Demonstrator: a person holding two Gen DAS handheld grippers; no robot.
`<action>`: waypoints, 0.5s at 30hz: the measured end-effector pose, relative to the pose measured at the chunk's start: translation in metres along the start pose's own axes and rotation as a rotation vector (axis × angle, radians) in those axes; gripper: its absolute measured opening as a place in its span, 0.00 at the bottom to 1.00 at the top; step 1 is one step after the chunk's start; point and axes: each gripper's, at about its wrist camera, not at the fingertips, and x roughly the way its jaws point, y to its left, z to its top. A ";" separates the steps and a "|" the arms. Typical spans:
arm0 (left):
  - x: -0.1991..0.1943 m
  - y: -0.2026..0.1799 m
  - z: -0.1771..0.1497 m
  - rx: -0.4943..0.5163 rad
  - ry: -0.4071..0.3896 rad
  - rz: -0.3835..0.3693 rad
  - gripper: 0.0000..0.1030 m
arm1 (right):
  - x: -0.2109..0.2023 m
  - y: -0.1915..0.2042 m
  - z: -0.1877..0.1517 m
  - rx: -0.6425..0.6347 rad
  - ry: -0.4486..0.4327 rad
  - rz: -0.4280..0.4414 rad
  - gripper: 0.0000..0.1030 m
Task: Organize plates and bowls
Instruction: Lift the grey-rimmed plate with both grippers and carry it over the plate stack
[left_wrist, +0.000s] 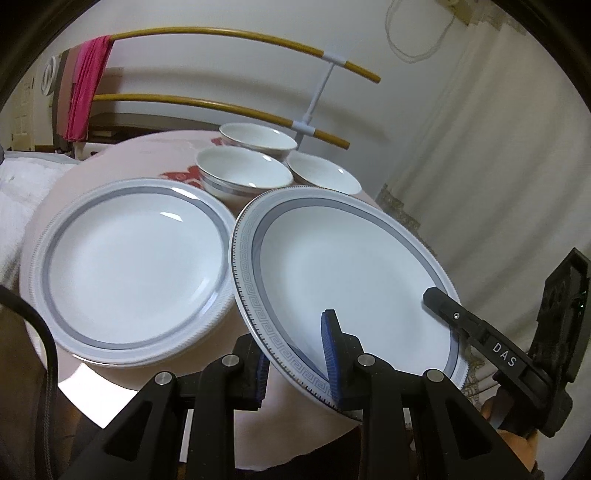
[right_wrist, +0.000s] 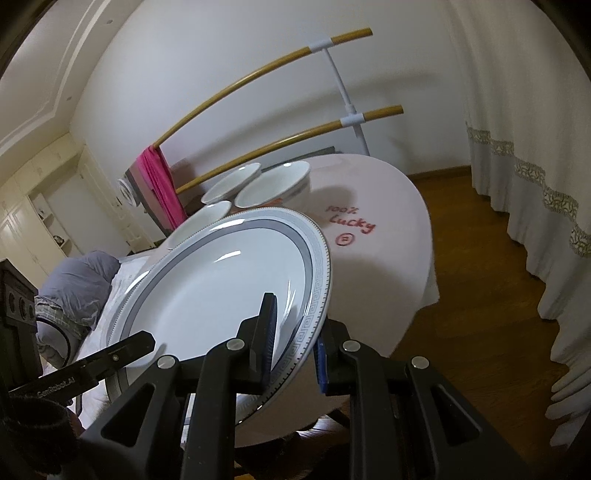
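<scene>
Both grippers, left (left_wrist: 295, 354) and right (right_wrist: 293, 347), are clamping the Greek-key plate's (left_wrist: 351, 266) opposite rims, keeping it steady above the tabletop (right_wrist: 376, 206); plate stack (left_wrist: 129, 266) lying at nine o'clock.

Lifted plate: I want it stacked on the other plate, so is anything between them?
Nothing visible. The lifted plate, clamped by the left gripper and right gripper, hangs beside the bare resting plate; the bowls sit behind.

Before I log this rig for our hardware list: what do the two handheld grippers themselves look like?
Both are black plastic scissor-style frames with silver round pivot bolts and blue ribbed finger pads. The left gripper has a black braided cable alongside and reads "GenRobot.AI" in white, seen from the right wrist. The right gripper reads "DAS" in white, seen from the left wrist.
</scene>
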 end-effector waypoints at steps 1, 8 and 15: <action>-0.005 0.004 0.000 -0.003 -0.008 -0.001 0.21 | 0.000 0.005 0.000 -0.004 -0.001 0.002 0.17; -0.039 0.045 0.003 -0.025 -0.067 0.006 0.21 | 0.004 0.048 0.000 -0.036 -0.013 0.026 0.18; -0.059 0.095 0.001 -0.040 -0.085 0.053 0.21 | 0.025 0.099 -0.010 -0.073 0.013 0.044 0.19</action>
